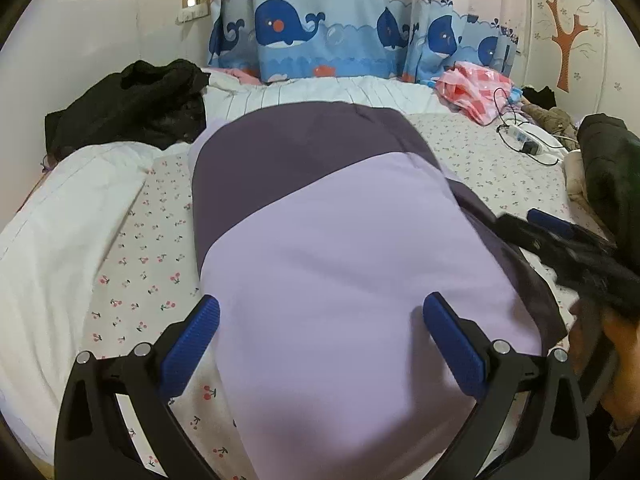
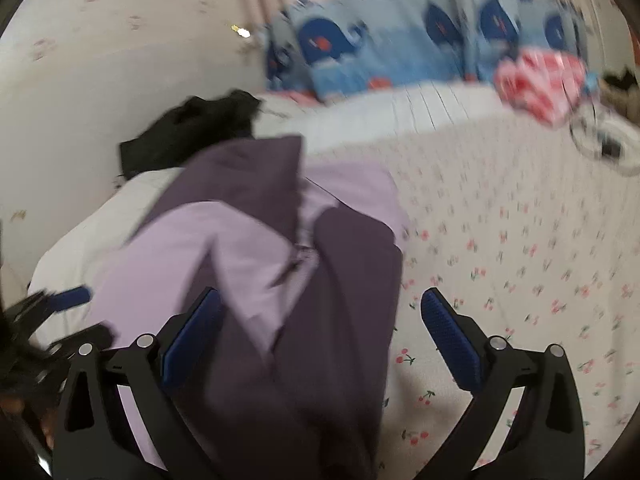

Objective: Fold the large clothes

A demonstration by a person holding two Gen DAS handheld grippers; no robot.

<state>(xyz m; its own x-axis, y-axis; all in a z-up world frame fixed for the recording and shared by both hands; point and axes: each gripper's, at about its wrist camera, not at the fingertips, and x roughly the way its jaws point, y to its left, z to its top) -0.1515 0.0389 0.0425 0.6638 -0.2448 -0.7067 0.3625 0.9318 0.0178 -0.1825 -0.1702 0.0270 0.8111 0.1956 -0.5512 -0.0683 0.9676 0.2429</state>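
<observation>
Left wrist view: my left gripper [image 1: 320,344] stands wide open, its ribbed blue pads [image 1: 202,340] straddling the near end of the two-tone garment of lilac and dark purple cloth [image 1: 340,248], holding nothing. The garment lies partly folded at the middle of the cherry-print bed sheet [image 1: 140,264], a smooth lilac panel nearest me and a dark purple band beyond it. My right gripper [image 1: 552,220] shows blurred at the garment's right edge. A crumpled black garment [image 1: 132,108] lies beyond the lilac garment, to its left (no concern of this step).

Right wrist view, much blurred: my right gripper [image 2: 320,336] is likewise wide open and empty, over the garment's dark purple flap [image 2: 344,300], which overlaps lilac layers unevenly.

Judgement: the fold is partway done. To do the next well, I should pinch one layer at each near corner, lift evenly, and lay edges flush. The cloth looks thin, matte and limp, so it will likely slide and crease.
</observation>
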